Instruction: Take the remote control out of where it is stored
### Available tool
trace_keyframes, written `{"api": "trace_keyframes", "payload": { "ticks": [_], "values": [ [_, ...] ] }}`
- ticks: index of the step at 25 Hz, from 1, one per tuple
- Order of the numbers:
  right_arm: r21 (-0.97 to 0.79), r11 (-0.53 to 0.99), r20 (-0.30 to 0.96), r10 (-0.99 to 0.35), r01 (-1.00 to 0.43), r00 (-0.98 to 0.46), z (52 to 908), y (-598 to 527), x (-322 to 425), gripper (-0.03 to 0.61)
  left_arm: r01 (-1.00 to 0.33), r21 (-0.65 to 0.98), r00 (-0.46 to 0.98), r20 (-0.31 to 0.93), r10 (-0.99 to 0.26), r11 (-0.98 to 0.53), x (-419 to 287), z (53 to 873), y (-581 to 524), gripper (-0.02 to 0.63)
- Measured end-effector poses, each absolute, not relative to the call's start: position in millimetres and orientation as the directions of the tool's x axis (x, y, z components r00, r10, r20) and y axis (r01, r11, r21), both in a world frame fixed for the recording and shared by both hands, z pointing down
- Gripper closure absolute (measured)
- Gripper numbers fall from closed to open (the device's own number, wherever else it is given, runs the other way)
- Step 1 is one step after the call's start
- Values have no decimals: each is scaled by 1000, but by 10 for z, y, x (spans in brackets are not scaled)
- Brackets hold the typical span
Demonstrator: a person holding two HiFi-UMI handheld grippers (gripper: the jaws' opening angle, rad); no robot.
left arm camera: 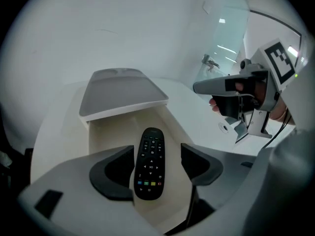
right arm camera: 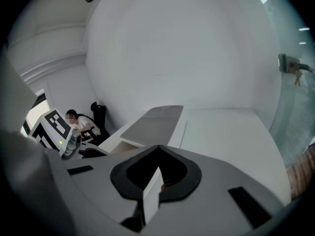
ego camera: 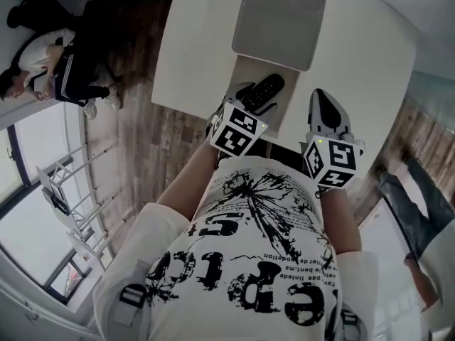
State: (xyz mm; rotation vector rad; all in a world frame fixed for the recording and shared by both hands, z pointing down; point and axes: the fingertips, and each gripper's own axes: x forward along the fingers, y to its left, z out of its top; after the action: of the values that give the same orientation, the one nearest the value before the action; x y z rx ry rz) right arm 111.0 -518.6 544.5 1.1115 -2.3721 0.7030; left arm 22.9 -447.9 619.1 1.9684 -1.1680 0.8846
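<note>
right tongs closed, white table and grey lid ahead.

Head view: camera above the person, facing steeply down past the chest onto the white bench. Left tool view: close, looking along the jaws down into the bench's open compartment. Right tool view: low over the bench, facing across it toward the wall. All three share the grey lid beside that compartment.
</note>
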Motion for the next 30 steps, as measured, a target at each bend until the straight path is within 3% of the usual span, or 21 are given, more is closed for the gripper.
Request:
{"api": "trace_keyframes", "payload": {
  "ticks": [13, 24, 30],
  "values": [
    [-300, 508, 597, -560, -807, -575, 5649, -5368, 1224, 577, -909, 191, 324, 883, -339, -370, 287, 6600, -4561, 314],
    [-328, 486, 590, -564, -810, -577, 5760, -5445, 1291, 577, -914, 35, 189, 918, -348, -403, 249, 6744, -4553, 316],
    [-329, 490, 576, -573, -807, -583, 5574, -5406, 1279, 577, -916, 40, 185, 926, -330, -400, 238, 6644, -4521, 323]
  ]
}}
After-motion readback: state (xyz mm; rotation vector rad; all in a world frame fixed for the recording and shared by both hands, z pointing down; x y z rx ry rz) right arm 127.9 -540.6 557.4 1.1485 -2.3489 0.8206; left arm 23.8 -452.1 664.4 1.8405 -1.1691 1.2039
